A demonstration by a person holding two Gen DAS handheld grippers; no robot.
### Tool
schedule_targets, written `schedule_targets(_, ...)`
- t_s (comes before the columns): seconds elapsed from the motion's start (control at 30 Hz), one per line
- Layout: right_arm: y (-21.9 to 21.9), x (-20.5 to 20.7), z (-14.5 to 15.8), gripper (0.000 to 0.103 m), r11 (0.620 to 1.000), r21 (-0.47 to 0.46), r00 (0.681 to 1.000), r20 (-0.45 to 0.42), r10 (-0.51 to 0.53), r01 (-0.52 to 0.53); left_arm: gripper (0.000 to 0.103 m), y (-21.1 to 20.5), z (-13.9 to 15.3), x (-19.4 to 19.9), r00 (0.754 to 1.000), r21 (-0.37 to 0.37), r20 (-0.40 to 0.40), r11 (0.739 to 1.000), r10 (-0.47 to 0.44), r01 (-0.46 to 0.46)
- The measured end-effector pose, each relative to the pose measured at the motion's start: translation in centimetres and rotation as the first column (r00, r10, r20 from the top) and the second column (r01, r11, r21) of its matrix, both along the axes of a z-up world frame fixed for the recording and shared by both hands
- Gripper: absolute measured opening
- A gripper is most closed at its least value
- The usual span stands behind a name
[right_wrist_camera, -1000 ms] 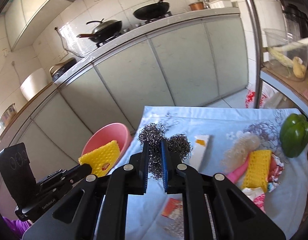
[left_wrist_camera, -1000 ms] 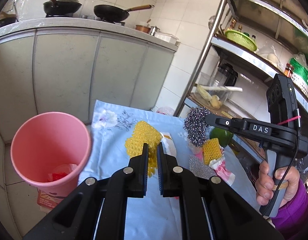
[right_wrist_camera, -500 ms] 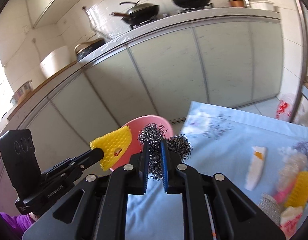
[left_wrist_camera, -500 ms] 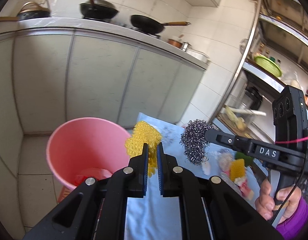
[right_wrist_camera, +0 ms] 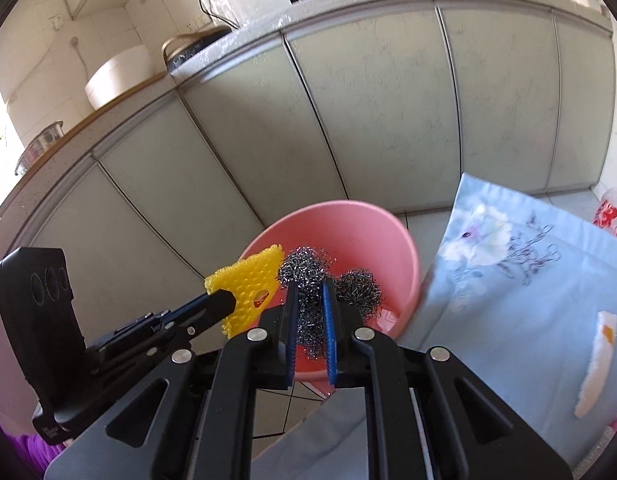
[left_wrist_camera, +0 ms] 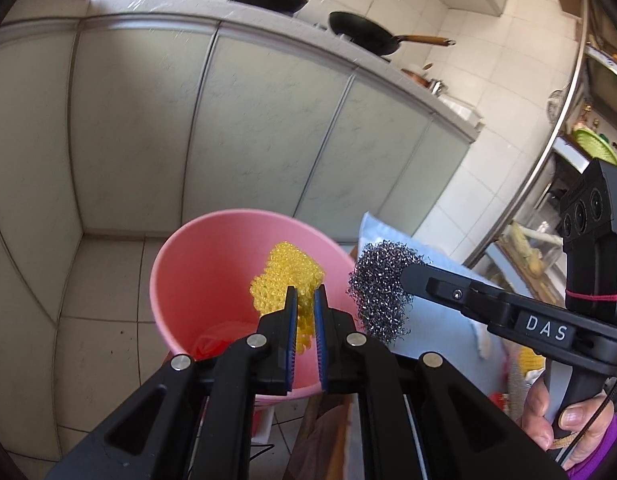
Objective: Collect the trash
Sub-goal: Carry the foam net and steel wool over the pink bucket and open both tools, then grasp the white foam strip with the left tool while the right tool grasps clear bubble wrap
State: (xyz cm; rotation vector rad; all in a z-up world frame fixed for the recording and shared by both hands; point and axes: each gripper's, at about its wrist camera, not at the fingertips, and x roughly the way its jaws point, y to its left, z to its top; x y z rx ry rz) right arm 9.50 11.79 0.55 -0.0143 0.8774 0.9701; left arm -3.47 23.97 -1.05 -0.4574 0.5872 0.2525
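My left gripper [left_wrist_camera: 305,294] is shut on a yellow mesh scrubber [left_wrist_camera: 286,276] and holds it over the mouth of the pink bin [left_wrist_camera: 196,264], which stands on the tiled floor. Red trash [left_wrist_camera: 212,346] lies at the bin's bottom. My right gripper [right_wrist_camera: 309,286] is shut on a steel wool scourer [right_wrist_camera: 308,270], held above the pink bin [right_wrist_camera: 368,236] near its rim. In the left wrist view the steel wool scourer [left_wrist_camera: 382,292] hangs just right of the bin. In the right wrist view the yellow scrubber [right_wrist_camera: 248,282] sits left of the steel wool.
Pale cabinet doors [left_wrist_camera: 268,128] run behind the bin, with pans [left_wrist_camera: 364,34] on the counter. The table with a light blue floral cloth [right_wrist_camera: 528,280] stands right of the bin and holds a white wrapper [right_wrist_camera: 596,364]. A metal shelf rack [left_wrist_camera: 556,152] is at far right.
Both grippers swung left from over the table to the pink bin, carrying the yellow scrubber and the steel wool. The bin now sits straight ahead of both.
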Motion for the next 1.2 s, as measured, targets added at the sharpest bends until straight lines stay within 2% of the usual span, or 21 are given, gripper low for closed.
schedule_targets(0.23, 1.5, 1.1, -2.8, 0.012, 0.999, -0.034, 0.999, -0.043, -0.015, 0.013, 0.008, 0.8, -2.4, 1.6, 0.998, -0.017, -0.063, 1.0, 0.016, -0.017)
schedule_targets(0.37, 1.9, 1.9, -4.1, 0.014, 0.999, -0.045, 0.995, -0.101, -0.02, 0.016, 0.009, 0.9, -3.0, 2.0, 0.996, -0.011, -0.084, 1.0, 0.027, -0.028)
schedule_targets(0.43, 2.0, 2.1, -4.5, 0.02, 0.998, -0.055, 0.992, -0.122, -0.026, 0.02, 0.01, 1.0, -3.2, 2.1, 0.995, -0.015, -0.093, 0.999, 0.038, -0.039)
schedule_targets(0.53, 1.8, 2.2, -4.9, 0.032, 0.998, -0.051, 0.99, -0.135, -0.028, 0.021, 0.019, 1.5, -3.3, 2.2, 0.993, -0.034, -0.104, 0.998, 0.049, -0.053)
schedule_targets(0.6, 1.7, 2.1, -4.8, 0.035, 0.999, -0.05, 0.992, -0.127, -0.027, 0.02, 0.022, 1.6, -3.3, 2.2, 0.993, -0.038, -0.106, 0.998, 0.055, -0.059)
schedule_targets(0.77, 0.9, 1.9, -4.1, 0.035, 0.999, -0.045, 0.994, -0.109, -0.029, 0.024, 0.029, 1.7, -2.8, 1.4, 0.994, -0.058, -0.095, 0.996, 0.06, -0.066)
schedule_targets(1.2, -4.5, -1.8, -1.3, 0.035, 0.996, -0.063, 0.998, 0.019, -0.057, 0.059, 0.03, -1.8, 0.6, 0.2, 0.999, -0.049, -0.023, 0.999, -0.022, 0.021)
